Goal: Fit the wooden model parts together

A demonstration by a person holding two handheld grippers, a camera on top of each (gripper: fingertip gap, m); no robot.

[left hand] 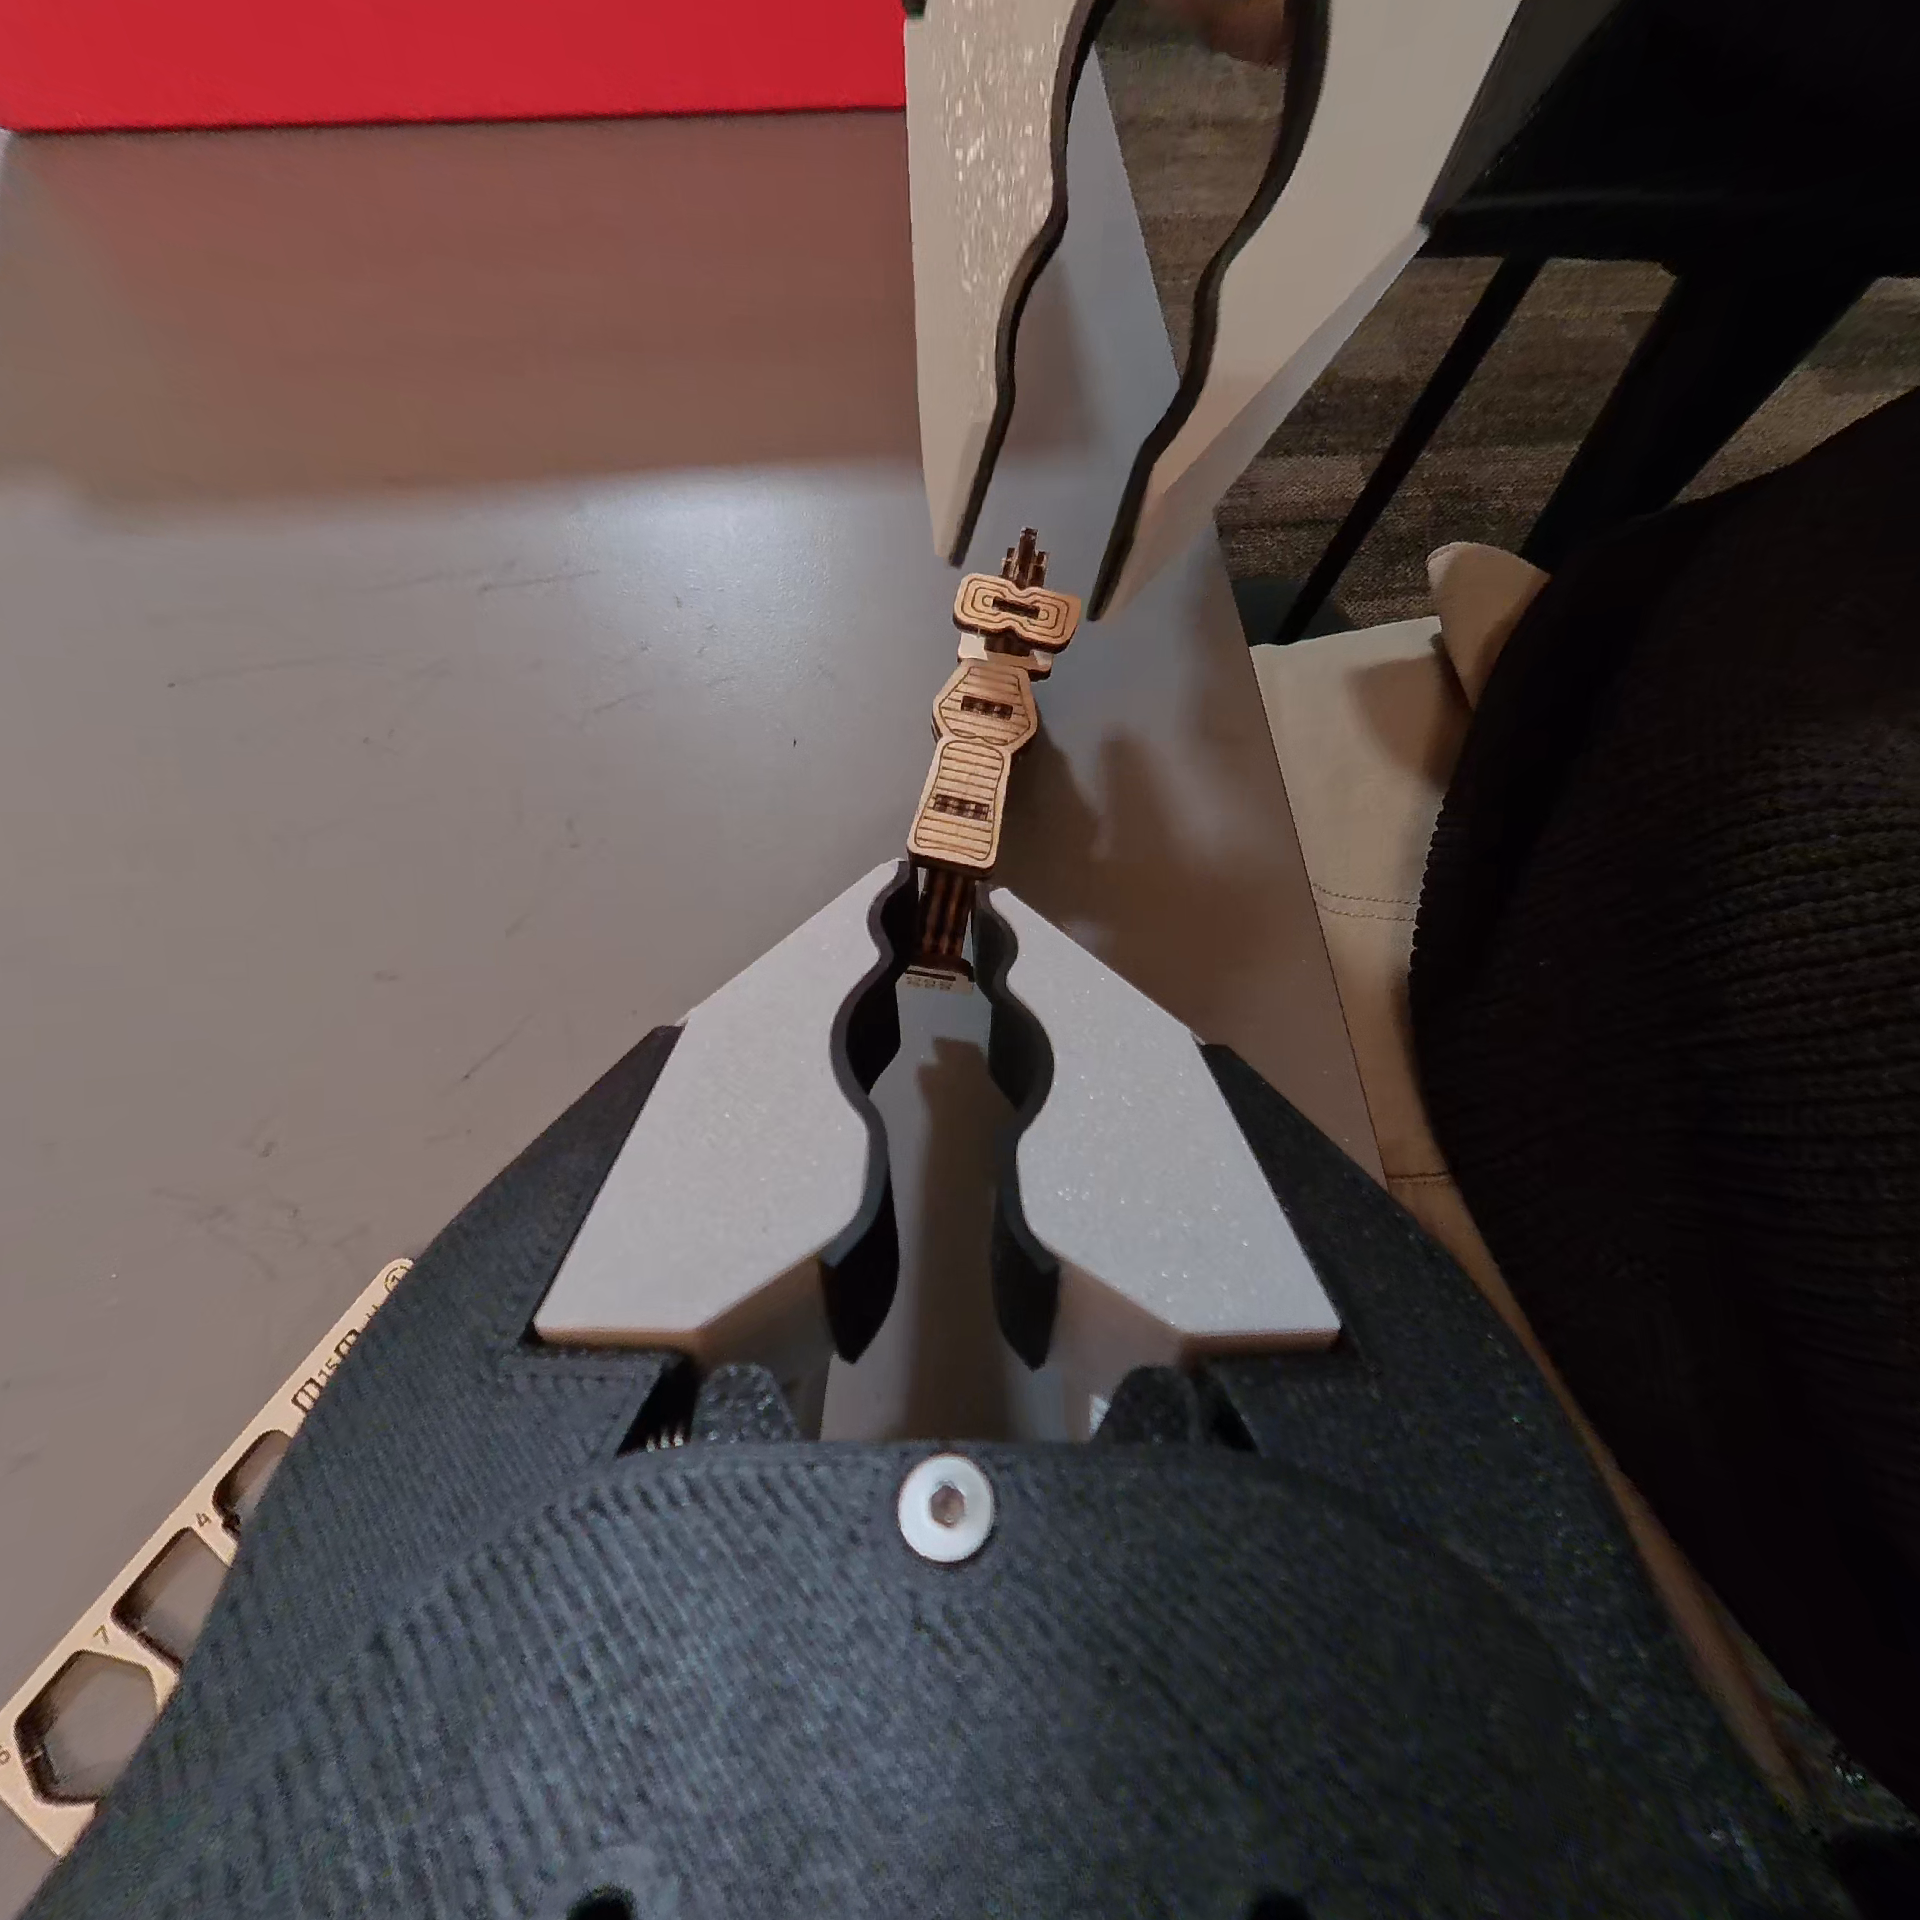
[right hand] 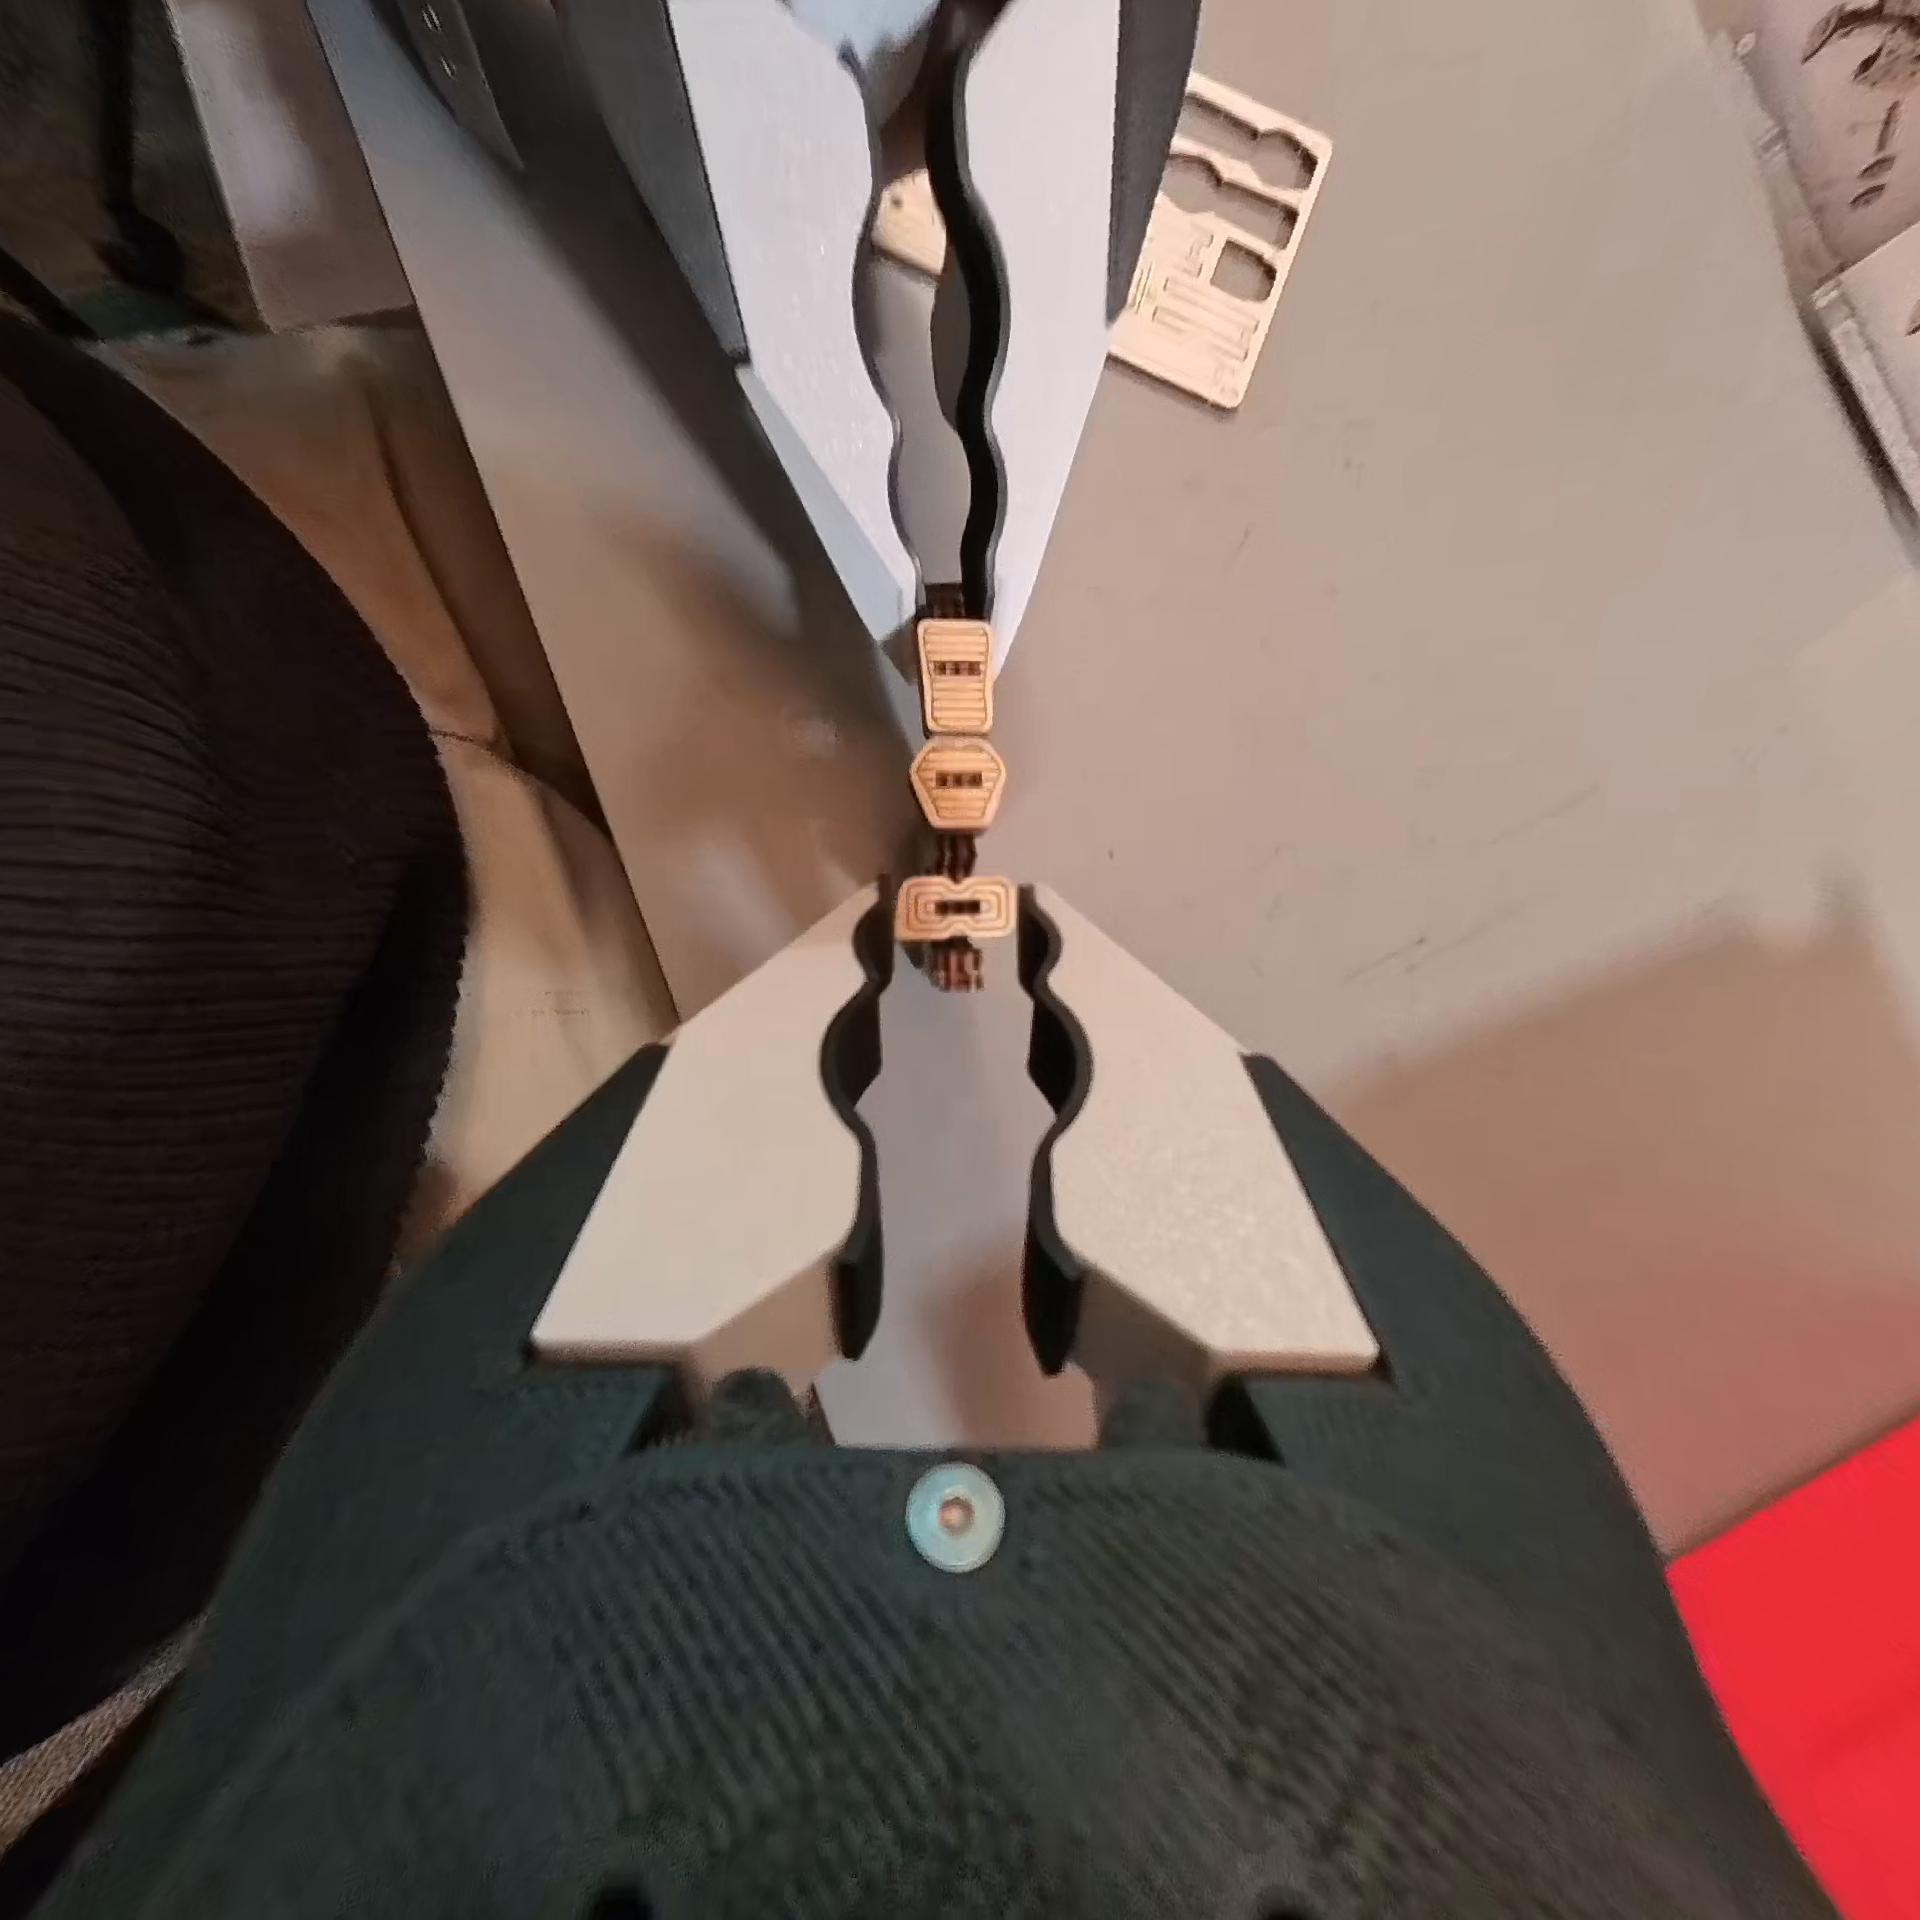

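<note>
The wooden model (left hand: 971, 790) is a thin stack of dark slats with three engraved light plates slotted along it. It is held in the air over the grey table (left hand: 416, 831). My left gripper (left hand: 940, 883) is shut on the model's near end. It shows at the top of the right wrist view (right hand: 956, 613), clamped on the far end of the model (right hand: 954, 779). My right gripper (right hand: 958, 899) is open, its fingertips (right hand: 1039, 904) close on either side of the widest end plate (right hand: 954, 909). In the left wrist view the right gripper (left hand: 1023, 587) comes down from the top.
A wooden cut-out sheet (right hand: 1226, 239) lies flat on the table, partly under the left gripper (left hand: 104, 1662). A red object (left hand: 447, 62) lies at one table end. The table edge (left hand: 1299, 883) runs close by, with a person's dark top (left hand: 1662, 935) and beige trousers beyond it. The left gripper's tips are roughly 5 cm from the right gripper's.
</note>
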